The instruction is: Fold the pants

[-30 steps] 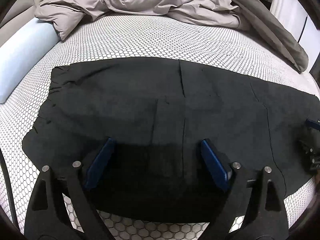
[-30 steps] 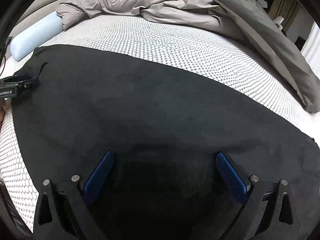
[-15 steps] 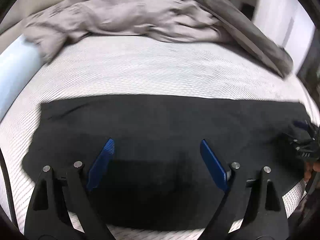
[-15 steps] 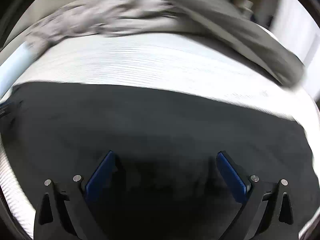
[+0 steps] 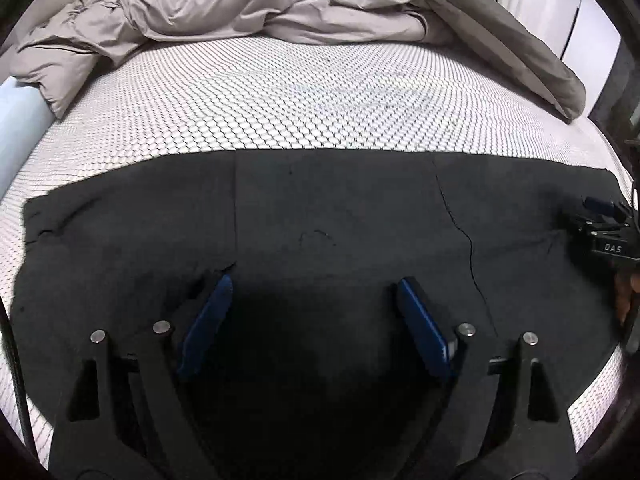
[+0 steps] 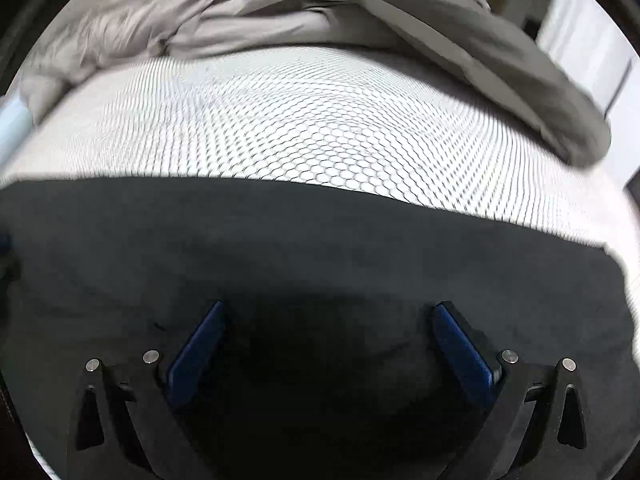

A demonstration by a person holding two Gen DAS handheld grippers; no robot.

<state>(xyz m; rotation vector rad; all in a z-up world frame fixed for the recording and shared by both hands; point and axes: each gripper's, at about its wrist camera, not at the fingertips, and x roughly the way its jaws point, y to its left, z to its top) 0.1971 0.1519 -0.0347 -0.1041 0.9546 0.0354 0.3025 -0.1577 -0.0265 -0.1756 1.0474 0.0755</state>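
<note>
1. The black pants [image 5: 340, 216] lie flat on the bed [image 5: 320, 92], their long axis running left to right across the middle band of both wrist views.
2. The left gripper [image 5: 312, 300] hangs over the near edge at lower centre of its view, jaws spread wide and holding nothing.
3. The right gripper [image 6: 328, 328] hangs likewise at lower centre of its view, jaws spread and empty; in the left view it shows at the right edge, by one end of the pants.
4. Judgement: each gripper is nearest its own end, and the fabric lies just ahead of and beneath both.
</note>
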